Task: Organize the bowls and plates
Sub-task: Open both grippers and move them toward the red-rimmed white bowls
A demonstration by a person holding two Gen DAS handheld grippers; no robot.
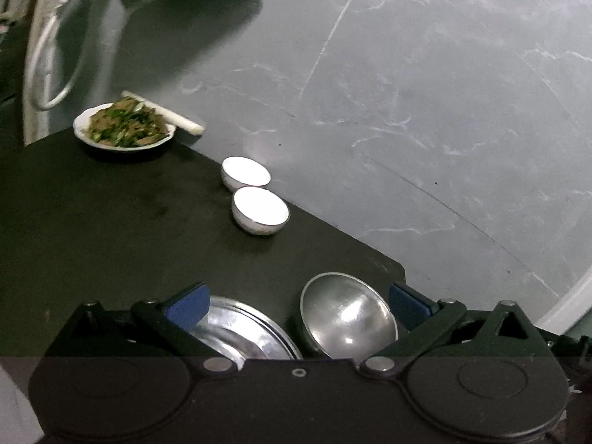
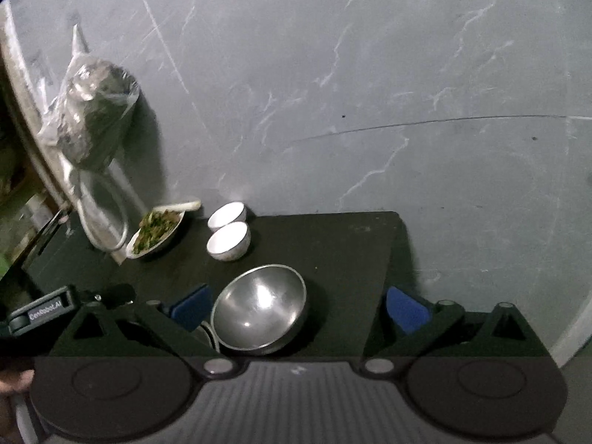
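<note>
Left tool point(image 1: 298, 301): jaws spread wide, holding nothing. It hangs above the near end of the dark desk point(image 1: 111, 222), over a steel plate point(image 1: 244, 333) and a steel bowl point(image 1: 347, 318) that sit side by side, plate to the left, bowl to the right near the desk corner.

Right tool point(image 2: 298, 309): jaws spread wide, empty. The steel bowl point(image 2: 259, 307) lies between its blue pads point(image 2: 407, 309) but nearer the left one; contact cannot be told. The plate rim point(image 2: 209, 333) just shows at the bowl's left edge.

Further back, two white bowls point(image 1: 259, 209) stand just beside each other near the desk's right edge. Beyond them, a white plate of food point(image 1: 124, 127) with greens; a white stick point(image 1: 166, 113) lies behind it. A plastic bag point(image 2: 92, 111) leans against the grey marbled wall point(image 2: 370, 74).
</note>
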